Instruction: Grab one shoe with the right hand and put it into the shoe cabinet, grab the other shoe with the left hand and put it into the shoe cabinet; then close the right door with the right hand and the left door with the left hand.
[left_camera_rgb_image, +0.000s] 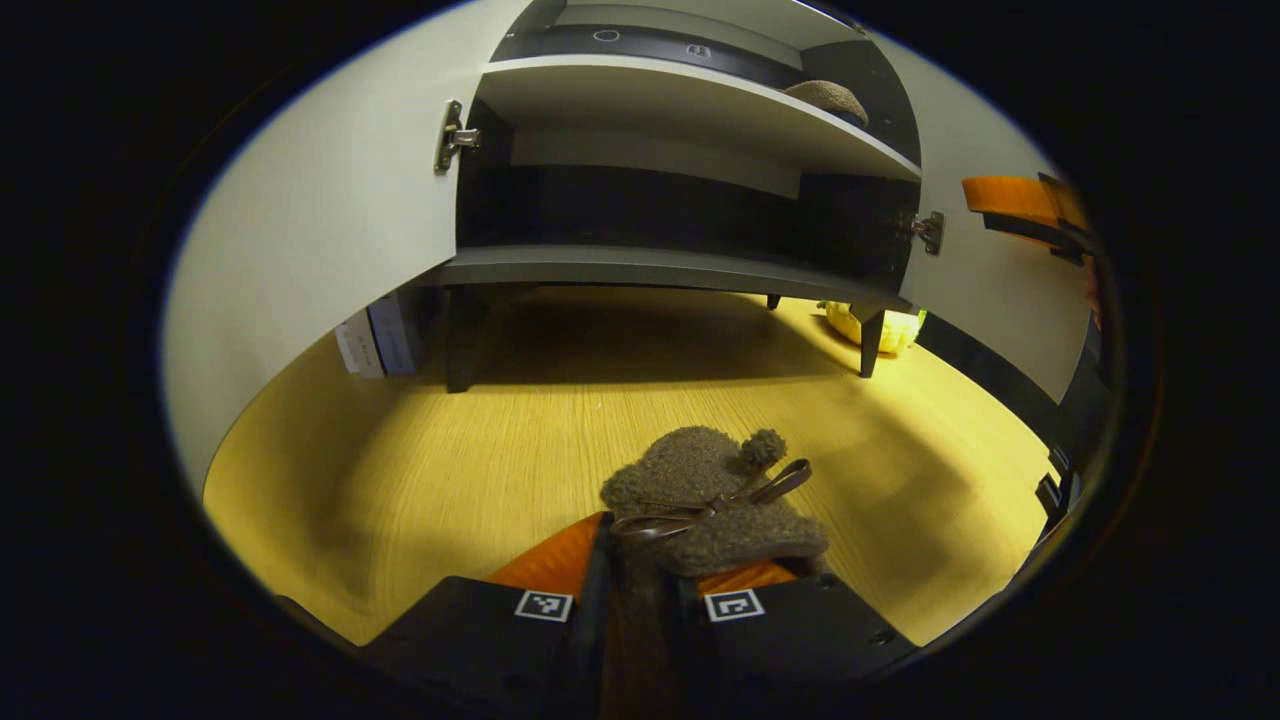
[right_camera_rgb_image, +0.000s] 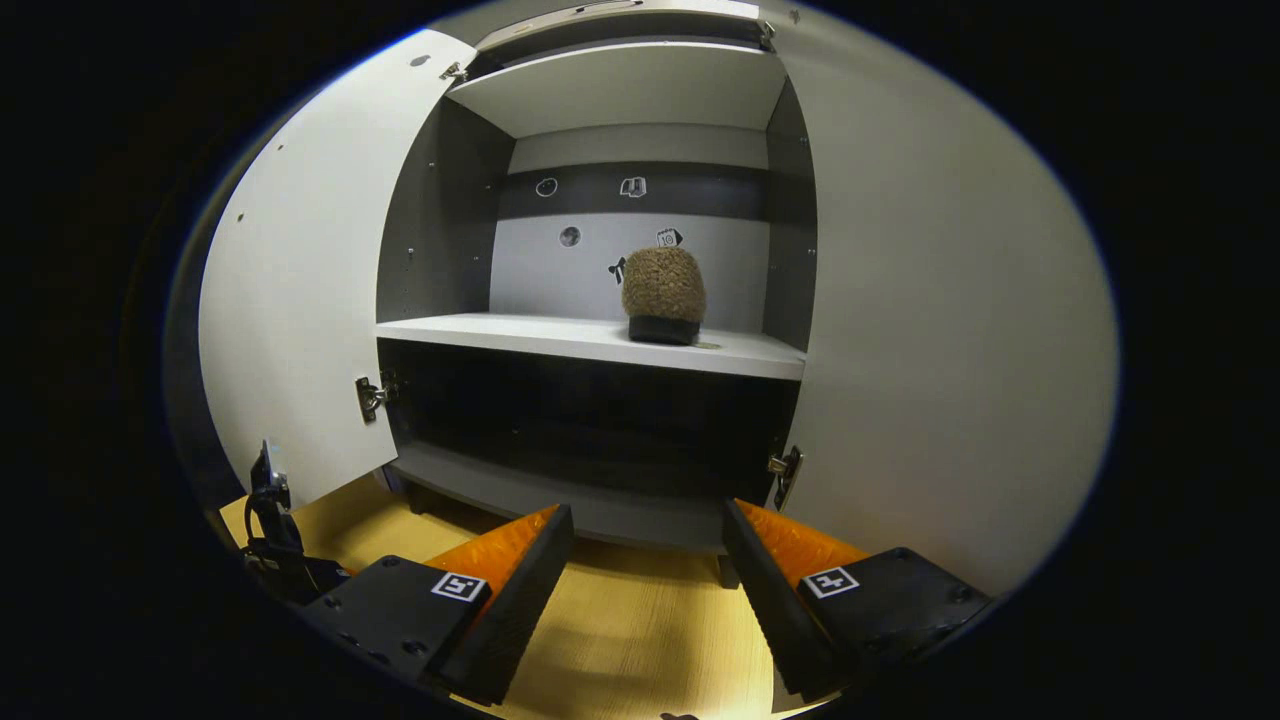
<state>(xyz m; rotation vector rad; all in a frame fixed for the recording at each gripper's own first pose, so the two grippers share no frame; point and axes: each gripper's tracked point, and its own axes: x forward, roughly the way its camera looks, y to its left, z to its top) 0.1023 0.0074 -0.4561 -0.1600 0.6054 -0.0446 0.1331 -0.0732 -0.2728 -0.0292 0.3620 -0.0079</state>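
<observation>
So you're on shoe two: left gripper (left_camera_rgb_image: 640, 590) jaws pinch the fuzzy shoe (left_camera_rgb_image: 712, 500); right gripper (right_camera_rgb_image: 648, 590) jaws spread. Next, I'd judge, lift it onto the cabinet shelf (right_camera_rgb_image: 520, 335), left of the shelved shoe (right_camera_rgb_image: 663, 295).

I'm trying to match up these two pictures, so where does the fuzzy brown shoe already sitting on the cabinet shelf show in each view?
Left gripper view: the shelved shoe is at upper right, on the shelf's right end, seen from below.
Right gripper view: the shelved shoe stands centre, on the white shelf, right of its middle.
Shared landmark: the open left door, with its metal hinge at the cabinet's edge.
</observation>
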